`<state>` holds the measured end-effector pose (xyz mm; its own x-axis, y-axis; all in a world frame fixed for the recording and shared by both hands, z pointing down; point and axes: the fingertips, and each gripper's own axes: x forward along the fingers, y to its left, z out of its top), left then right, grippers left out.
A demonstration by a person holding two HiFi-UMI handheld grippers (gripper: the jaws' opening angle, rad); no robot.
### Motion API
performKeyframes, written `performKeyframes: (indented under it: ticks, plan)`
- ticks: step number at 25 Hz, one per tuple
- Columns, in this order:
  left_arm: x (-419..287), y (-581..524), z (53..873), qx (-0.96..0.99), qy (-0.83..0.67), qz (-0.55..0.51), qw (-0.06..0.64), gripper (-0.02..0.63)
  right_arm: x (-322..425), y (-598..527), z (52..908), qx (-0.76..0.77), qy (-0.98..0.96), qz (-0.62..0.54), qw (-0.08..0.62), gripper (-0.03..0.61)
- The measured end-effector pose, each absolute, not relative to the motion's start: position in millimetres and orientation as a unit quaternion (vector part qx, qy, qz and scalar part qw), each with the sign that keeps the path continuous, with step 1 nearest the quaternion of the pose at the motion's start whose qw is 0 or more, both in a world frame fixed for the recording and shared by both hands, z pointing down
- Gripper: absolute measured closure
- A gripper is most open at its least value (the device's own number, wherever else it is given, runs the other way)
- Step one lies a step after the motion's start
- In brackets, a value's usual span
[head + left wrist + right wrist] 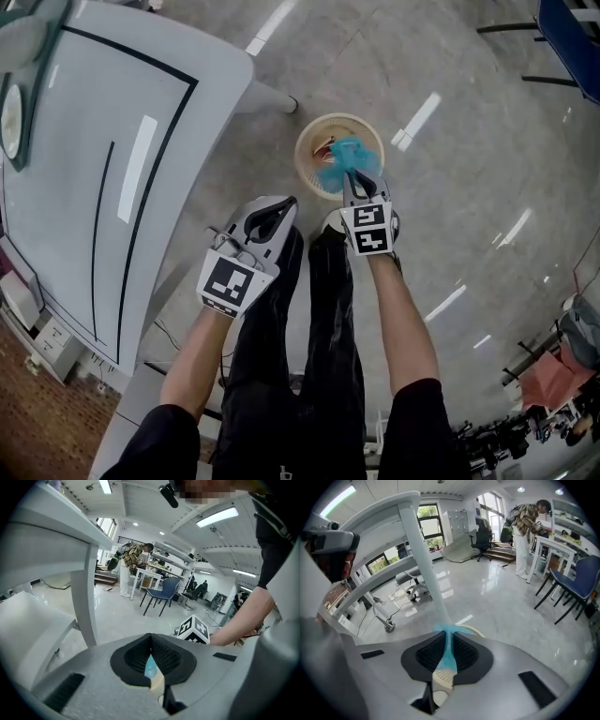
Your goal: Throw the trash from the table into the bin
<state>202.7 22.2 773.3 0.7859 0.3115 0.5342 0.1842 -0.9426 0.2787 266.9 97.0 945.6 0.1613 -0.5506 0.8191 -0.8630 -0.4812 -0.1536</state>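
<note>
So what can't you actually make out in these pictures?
- Inside the bin: head view, the blue trash in the right gripper covers much of the opening.
- The blue sliver between the left gripper's jaws: left gripper view, too little shows to name it.
- The table: head view, the left edge cuts it off, so any trash there is unseen.
</note>
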Motion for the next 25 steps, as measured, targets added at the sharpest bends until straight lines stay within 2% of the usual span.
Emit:
performKeyframes:
  ticks: [1,4,6,10,14,15,16,18,19,25]
  plan:
    - [201,23,775,0.938,0.13,0.302,0.112,0.607,264,98,952,0.735,-0.479,0.443,0.181,0.558]
    - [198,23,783,0.936,0.13,0.302,0.123,0.607,262,103,968,0.731,-0.475,0.455,0.183,0.439]
    - [196,21,790,0.937,0.132,0.3,0.119,0.607,261,104,975,0.733,-0.471,0.454,0.187,0.399]
    - [192,21,795,0.937,0.129,0.301,0.121,0.607,250,110,975,0.736,-0.463,0.457,0.187,0.373]
    - [194,22,789,0.938,0.127,0.297,0.123,0.607,246,111,962,0.742,-0.457,0.459,0.173,0.376]
    - [195,22,787,0.939,0.127,0.295,0.123,0.607,248,110,955,0.747,-0.455,0.454,0.173,0.398]
    - [197,23,785,0.94,0.127,0.293,0.123,0.607,250,108,946,0.754,-0.451,0.446,0.171,0.462]
    - [201,24,780,0.941,0.129,0.287,0.122,0.607,256,104,924,0.775,-0.441,0.426,0.153,0.542]
    - [201,25,777,0.942,0.13,0.285,0.121,0.607,257,100,911,0.786,-0.438,0.414,0.138,0.557]
    - [202,29,761,0.947,0.125,0.272,0.12,0.607,252,80,823,0.83,-0.443,0.333,0.065,0.569]
